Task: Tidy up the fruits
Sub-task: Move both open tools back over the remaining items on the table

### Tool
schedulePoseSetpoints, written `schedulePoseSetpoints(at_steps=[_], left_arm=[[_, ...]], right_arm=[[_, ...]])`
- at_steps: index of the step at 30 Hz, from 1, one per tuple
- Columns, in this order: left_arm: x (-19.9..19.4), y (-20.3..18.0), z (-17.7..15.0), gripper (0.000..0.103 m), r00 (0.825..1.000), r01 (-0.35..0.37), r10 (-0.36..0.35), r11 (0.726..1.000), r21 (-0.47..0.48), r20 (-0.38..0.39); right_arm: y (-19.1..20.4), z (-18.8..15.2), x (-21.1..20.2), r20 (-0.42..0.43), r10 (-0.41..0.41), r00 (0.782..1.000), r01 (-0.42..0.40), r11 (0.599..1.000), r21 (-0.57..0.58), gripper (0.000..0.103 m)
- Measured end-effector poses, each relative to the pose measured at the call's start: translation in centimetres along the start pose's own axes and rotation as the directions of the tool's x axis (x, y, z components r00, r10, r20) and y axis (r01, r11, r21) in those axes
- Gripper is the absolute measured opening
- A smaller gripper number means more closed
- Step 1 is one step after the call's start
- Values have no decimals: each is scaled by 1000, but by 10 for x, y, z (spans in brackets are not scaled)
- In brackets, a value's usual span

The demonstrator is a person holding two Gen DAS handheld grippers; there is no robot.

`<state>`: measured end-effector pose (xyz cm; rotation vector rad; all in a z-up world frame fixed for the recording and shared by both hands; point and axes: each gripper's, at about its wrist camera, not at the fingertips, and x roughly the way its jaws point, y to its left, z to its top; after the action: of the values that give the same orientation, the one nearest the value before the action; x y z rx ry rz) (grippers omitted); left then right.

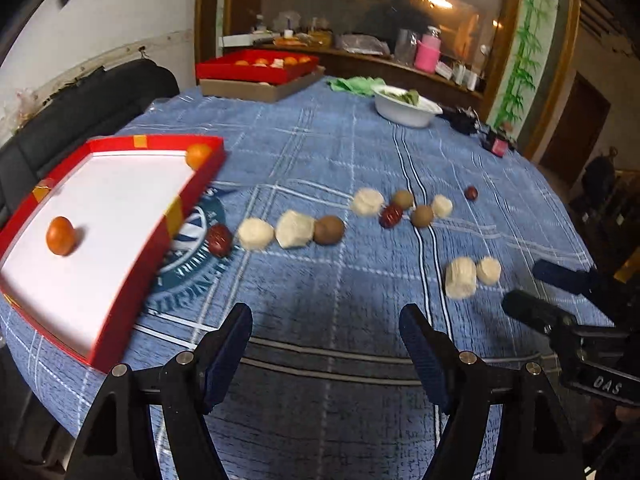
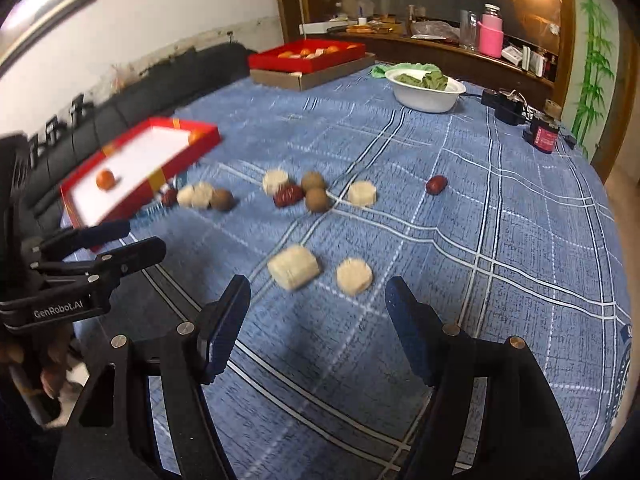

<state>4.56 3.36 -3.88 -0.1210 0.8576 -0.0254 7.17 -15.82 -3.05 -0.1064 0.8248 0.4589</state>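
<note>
A red tray with a white floor (image 1: 120,200) (image 2: 160,142) lies at the left on the blue checked tablecloth (image 1: 340,152), holding two oranges (image 1: 61,236) (image 1: 198,155). Red dates (image 1: 219,239) (image 2: 436,184), brown round fruits (image 1: 329,230) (image 2: 317,199) and pale cakes (image 1: 461,278) (image 2: 294,267) are scattered across the cloth. My left gripper (image 1: 326,332) hovers open over bare cloth near the tray. Open too, my right gripper (image 2: 318,312) stands just short of two pale cakes (image 2: 354,277). Each gripper also shows at the edge of the other's view: the right gripper (image 1: 528,288), the left gripper (image 2: 140,236).
A second red tray of oranges (image 1: 256,66) sits on a cardboard box at the far edge. A white bowl of greens (image 1: 406,106), a green cloth (image 1: 352,84) and black devices (image 2: 542,136) stand at the back right. A dark sofa (image 1: 80,100) runs along the left.
</note>
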Motion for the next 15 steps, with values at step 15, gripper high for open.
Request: schedulePoseSetpoints(at_steps=[15], left_arm=[[23, -48, -3, 74, 997, 62, -56, 992, 107, -57]], right_arm=[[-20, 6, 32, -97, -59, 994, 56, 998, -28, 45]])
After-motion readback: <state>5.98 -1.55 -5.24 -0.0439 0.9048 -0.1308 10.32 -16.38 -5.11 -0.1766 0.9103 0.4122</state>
